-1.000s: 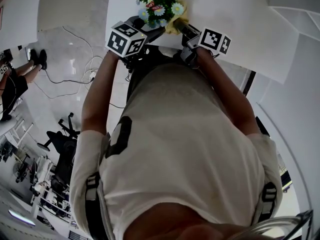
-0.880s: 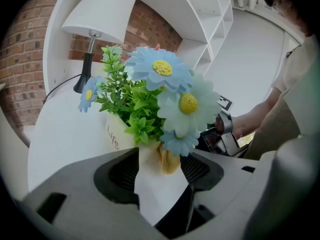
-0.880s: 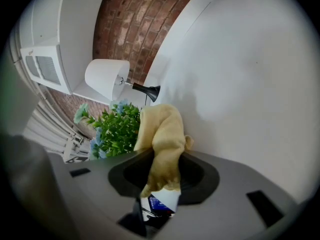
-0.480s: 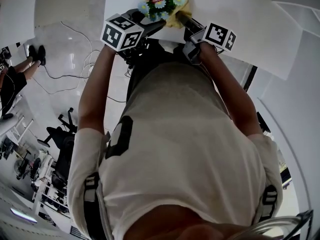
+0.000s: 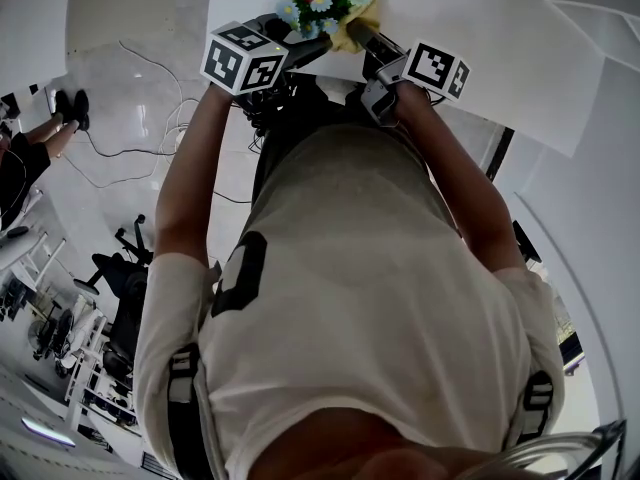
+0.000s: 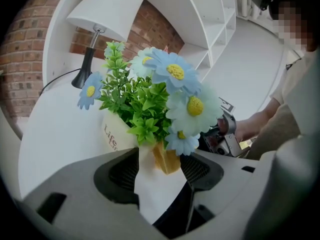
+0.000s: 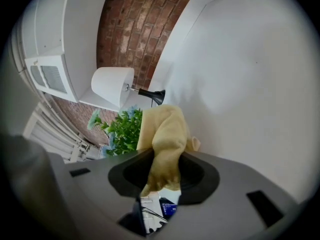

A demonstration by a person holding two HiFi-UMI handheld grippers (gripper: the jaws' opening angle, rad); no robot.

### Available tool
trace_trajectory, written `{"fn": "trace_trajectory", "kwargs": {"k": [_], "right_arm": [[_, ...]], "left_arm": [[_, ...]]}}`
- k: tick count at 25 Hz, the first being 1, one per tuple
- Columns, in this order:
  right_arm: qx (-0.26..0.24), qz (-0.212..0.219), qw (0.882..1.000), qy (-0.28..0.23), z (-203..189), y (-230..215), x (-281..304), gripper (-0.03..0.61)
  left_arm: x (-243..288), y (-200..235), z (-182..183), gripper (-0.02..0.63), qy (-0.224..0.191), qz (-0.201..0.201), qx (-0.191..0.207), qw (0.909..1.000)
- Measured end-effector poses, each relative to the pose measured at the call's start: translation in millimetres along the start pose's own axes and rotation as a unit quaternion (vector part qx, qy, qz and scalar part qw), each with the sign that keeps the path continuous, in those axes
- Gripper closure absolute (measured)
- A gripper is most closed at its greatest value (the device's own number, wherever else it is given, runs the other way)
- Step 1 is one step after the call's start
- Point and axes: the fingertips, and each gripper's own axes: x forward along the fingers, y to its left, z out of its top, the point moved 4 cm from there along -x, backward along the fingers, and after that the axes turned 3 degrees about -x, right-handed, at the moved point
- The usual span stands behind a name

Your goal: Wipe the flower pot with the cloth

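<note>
A white table (image 5: 480,28) is standing before a brick wall (image 7: 145,29), with a white lamp (image 6: 107,9) at its back. The left gripper (image 6: 157,171) is clamping its jaws on the lower sides of the cream flower pot (image 6: 117,131) at the table's near edge, and the pot is holding blue and white daisies (image 6: 175,79) among green leaves. The right gripper (image 7: 162,176) is pinching a yellow cloth (image 7: 165,139), which is bunching up out of its jaws and touching the pot's side beneath the flowers
</note>
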Motion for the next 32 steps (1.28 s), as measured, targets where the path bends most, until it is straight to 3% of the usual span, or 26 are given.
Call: {"fn": "trace_trajectory", "kwargs": {"k": [8, 12, 18, 24, 32], "right_arm": [[0.04, -0.022, 0.999, 0.022, -20, -19, 6, 0.457], [0.034, -0.025, 0.999, 0.022, -16, -21, 5, 0.457], [0.029, -0.017, 0.999, -0.004, 4, -16, -3, 0.457], [0.023, -0.007, 1.0, -0.018, 16, -9, -1, 0.457], [0.034, -0.009, 0.999, -0.007, -1, -16, 2, 0.456]], "left_arm": [[6, -7, 4, 0.353, -0.001, 0.006, 0.01, 0.9999], [6, -5, 3, 0.351, -0.001, 0.008, 0.021, 0.9997], [-21, 22, 15, 0.328, -0.007, 0.06, 0.06, 0.9964], [-7, 21, 28, 0.31, 0.017, 0.07, 0.131, 0.9888], [6, 14, 18, 0.344, -0.006, 0.124, 0.132, 0.9834]]}}
